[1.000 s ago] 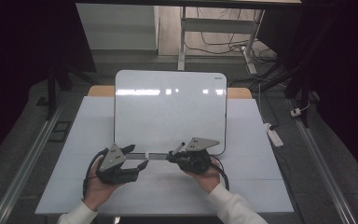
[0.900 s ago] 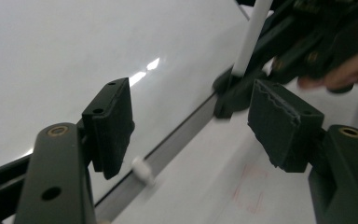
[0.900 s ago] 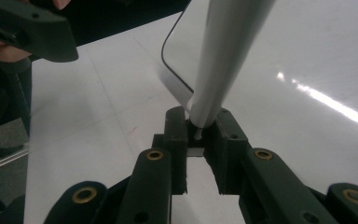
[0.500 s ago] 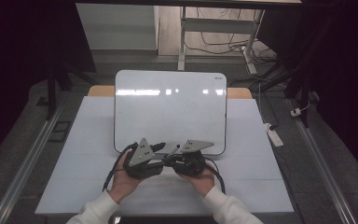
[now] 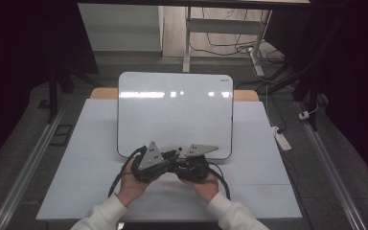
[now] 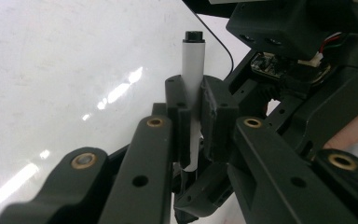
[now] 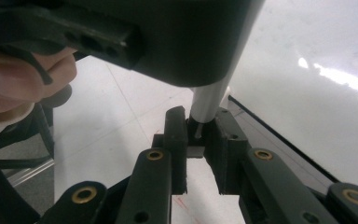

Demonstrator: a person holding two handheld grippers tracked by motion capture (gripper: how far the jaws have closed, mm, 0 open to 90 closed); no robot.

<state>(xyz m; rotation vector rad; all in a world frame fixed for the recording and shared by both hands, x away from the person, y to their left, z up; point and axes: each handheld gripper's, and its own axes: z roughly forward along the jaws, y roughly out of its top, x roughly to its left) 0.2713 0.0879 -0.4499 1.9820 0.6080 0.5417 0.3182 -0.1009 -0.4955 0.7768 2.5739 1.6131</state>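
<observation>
High view looks down on a white table [image 5: 268,191] with a whiteboard [image 5: 175,112] lying flat on its far half. At the board's near edge the person's two hands meet, the left gripper [image 5: 165,162] and the right gripper [image 5: 179,165] nose to nose, each topped by a grey three-cornered plate. A thin marker [image 5: 173,153] sits between them, its long axis running roughly left to right and tilted slightly toward the far side; it is too small here to say more.

Left gripper view brings the marker [image 6: 193,65] close: a white barrel with a black end, standing up between the two black jaws, black end pointing away from the camera toward the glossy whiteboard [image 6: 65,70]. The jaws have just been closing and now the pads press on the barrel from both sides. The right gripper's body [image 6: 307,56] crowds the upper right of that view.

Right gripper view shows the other end of the same marker [image 7: 209,102], its pale barrel slanting down into the pinch of the right gripper's jaws, which are clamped on it. The left gripper's dark body [image 7: 168,37] hangs across the top, with fingers [image 7: 23,84] at the left edge.

A small green mark sits at the whiteboard's far right corner in the high view; it cannot be read.
</observation>
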